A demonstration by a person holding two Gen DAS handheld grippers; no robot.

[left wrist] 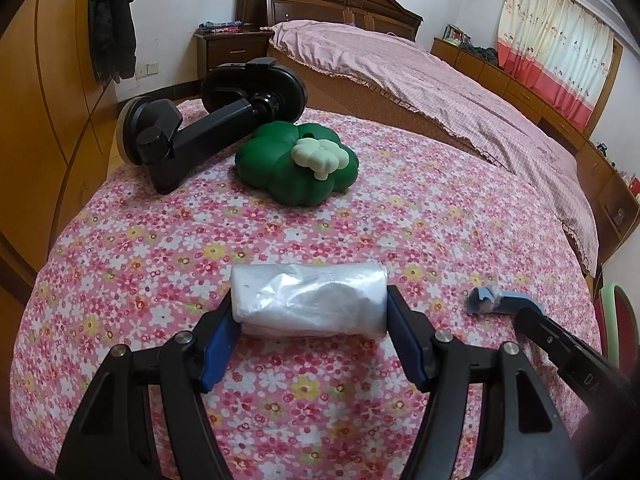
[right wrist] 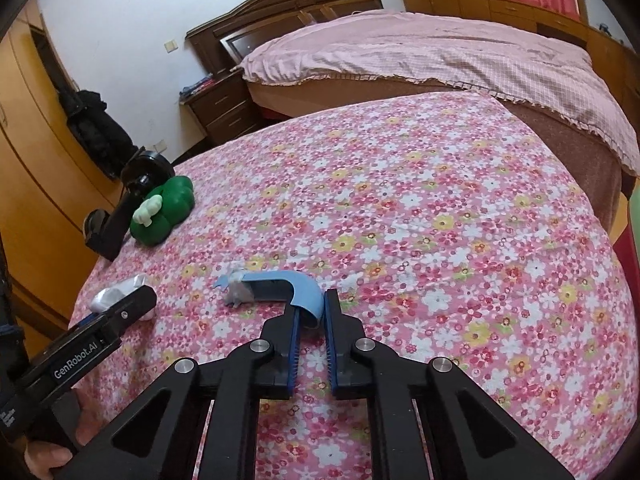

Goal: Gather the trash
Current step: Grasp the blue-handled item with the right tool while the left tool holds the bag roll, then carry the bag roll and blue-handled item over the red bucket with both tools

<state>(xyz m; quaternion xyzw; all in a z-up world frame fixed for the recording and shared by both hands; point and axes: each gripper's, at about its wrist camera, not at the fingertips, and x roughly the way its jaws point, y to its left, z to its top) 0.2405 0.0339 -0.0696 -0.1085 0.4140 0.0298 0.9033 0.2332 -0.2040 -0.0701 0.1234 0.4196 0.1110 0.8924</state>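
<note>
A white plastic roll (left wrist: 310, 300) lies on the pink floral cloth (left wrist: 420, 208), held end to end between the blue pads of my left gripper (left wrist: 310, 314). It also shows in the right wrist view (right wrist: 116, 294), partly behind the left gripper. A light blue curved piece with a grey torn scrap at its far end (right wrist: 276, 286) lies on the cloth; it also shows in the left wrist view (left wrist: 500, 300). My right gripper (right wrist: 312, 312) is closed on its curved near end.
A green clover-shaped object with a pale clover on top (left wrist: 298, 164) and a black suction-cup holder (left wrist: 208, 128) lie at the far left of the cloth. A bed with a pink cover (left wrist: 440, 92), a nightstand (left wrist: 232, 50) and wooden wardrobes (left wrist: 48, 120) stand around.
</note>
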